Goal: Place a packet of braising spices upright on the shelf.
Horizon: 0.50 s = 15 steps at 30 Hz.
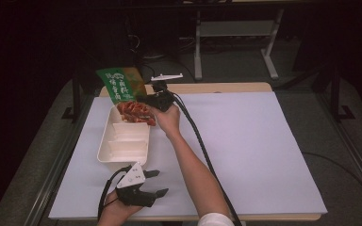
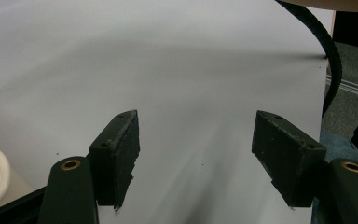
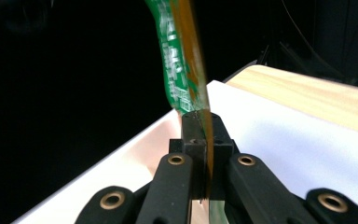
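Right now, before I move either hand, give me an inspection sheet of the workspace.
Surface: white sheet over a wooden table, bare at the right.
Job's things: green packet held up over the white compartment tray; reddish food lies in the far compartment, the nearer ones look empty.
Clutter: nothing seen.
Grippers: right gripper shut on the packet's edge; left gripper open, nothing between its jaws, near the table's front edge.
Cables: black cable trails along the right forearm; another loops by the left hand.
Surroundings: dark floor, metal stand legs behind the table.
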Each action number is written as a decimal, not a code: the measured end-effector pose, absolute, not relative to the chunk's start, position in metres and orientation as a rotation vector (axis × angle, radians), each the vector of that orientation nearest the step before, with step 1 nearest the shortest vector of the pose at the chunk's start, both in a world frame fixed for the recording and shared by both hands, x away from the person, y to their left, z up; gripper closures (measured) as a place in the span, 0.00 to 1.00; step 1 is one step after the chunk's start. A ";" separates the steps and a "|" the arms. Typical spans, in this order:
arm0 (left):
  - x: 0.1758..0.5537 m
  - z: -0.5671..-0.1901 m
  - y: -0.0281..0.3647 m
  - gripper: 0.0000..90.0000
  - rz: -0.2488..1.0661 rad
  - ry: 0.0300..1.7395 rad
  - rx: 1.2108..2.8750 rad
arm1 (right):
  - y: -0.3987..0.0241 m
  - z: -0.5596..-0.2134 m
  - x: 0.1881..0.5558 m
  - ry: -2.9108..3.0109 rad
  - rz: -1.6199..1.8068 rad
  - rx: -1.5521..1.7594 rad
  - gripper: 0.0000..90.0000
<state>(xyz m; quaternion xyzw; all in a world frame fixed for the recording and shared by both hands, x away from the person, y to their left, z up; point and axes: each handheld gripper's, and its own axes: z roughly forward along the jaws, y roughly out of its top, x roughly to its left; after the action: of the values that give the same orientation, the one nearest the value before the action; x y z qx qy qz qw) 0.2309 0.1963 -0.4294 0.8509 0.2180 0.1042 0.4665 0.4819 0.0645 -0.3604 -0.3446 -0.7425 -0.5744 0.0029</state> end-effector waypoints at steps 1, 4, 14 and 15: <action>0.231 -0.429 0.197 0.35 0.256 0.537 2.086 | 0.067 -0.355 0.478 -2.391 -1.789 -1.042 0.99; 0.232 -0.430 0.195 0.35 0.250 0.540 2.087 | 0.068 -0.355 0.478 -2.377 -1.786 -1.037 0.99; 0.231 -0.430 0.194 0.35 0.251 0.532 2.091 | 0.071 -0.377 0.482 -2.173 -1.838 -1.193 0.99; 0.231 -0.430 0.194 0.35 0.252 0.532 2.089 | 0.070 -0.380 0.482 -2.150 -1.852 -1.210 0.99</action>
<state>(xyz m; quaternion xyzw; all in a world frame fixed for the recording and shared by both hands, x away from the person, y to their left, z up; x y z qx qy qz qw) 0.2311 0.1943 -0.4296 0.8512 0.2168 0.1027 0.4669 0.4818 0.0700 -0.3805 -0.3922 -0.6967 -0.6000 0.0284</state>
